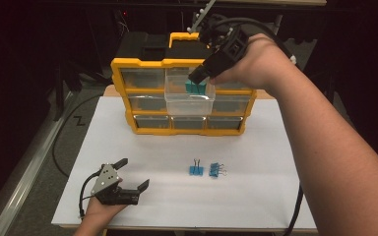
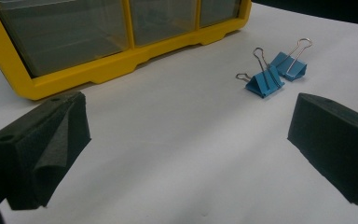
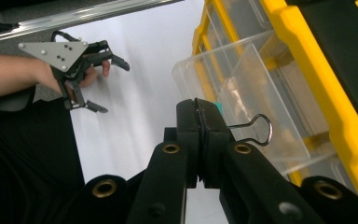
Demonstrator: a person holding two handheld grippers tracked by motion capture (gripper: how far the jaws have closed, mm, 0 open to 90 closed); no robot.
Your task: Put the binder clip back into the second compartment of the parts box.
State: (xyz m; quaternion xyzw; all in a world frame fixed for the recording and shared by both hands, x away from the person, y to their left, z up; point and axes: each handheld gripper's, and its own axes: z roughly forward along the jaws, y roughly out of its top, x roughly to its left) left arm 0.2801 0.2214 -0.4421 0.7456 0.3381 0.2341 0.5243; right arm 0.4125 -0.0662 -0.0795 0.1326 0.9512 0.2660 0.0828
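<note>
Left hand enters from the near edge of the white desk, at its left corner, palm down and forearm short in frame. It carries the left gripper, laid low over the desk surface and pointed toward the right. The fingers stand released and wide apart, nothing between them, with bare desk in the gap.

Centre of the desk, near side: two loose blue metal binder clips with wire handles lie just beside each other, well apart from the left gripper and untouched.

Behind them stands the yellow plastic organiser cabinet with clear drawers, upright at the far side of the desk. One clear plastic drawer in the middle column is pulled out toward the person.

Right arm reaches in from the lower right, forearm raised and extended diagonally across the desk, wrist bent downward. The right gripper points down and toward the person over the open drawer. Its fingers are clenched on a teal-blue binder clip with a wire handle, whose handle loop sticks out to one side. This clip hangs above the drawer's opening; contact with the drawer cannot be determined.
</note>
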